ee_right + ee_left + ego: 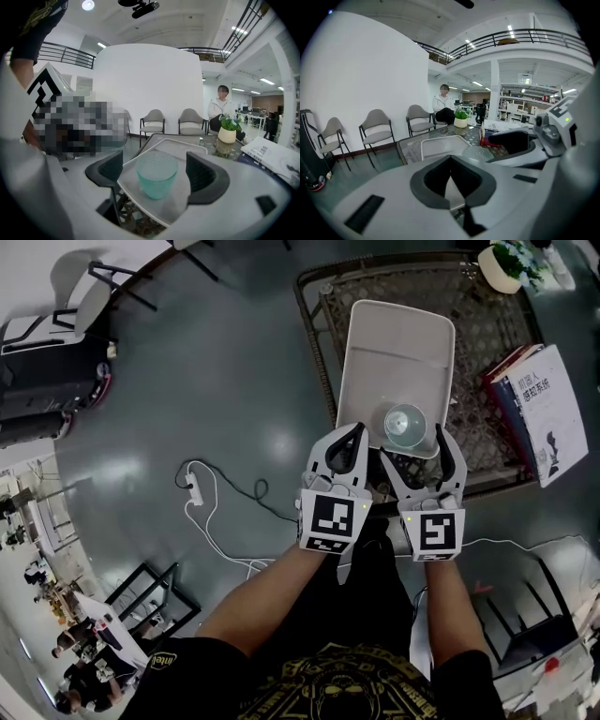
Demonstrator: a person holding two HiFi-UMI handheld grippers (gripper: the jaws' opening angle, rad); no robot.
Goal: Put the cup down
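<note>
The translucent teal cup (pixel 157 174) stands upright on the near end of the white tray (pixel 394 343), which lies on the glass-topped wicker table (pixel 473 320). The right gripper (pixel 154 164) has its jaws spread wide to either side of the cup, with a gap between each dark pad and the cup's wall, so it has hold of nothing. The left gripper (pixel 450 159) sits just beside it at the tray's near left corner, its jaws brought together at the tips and empty.
</note>
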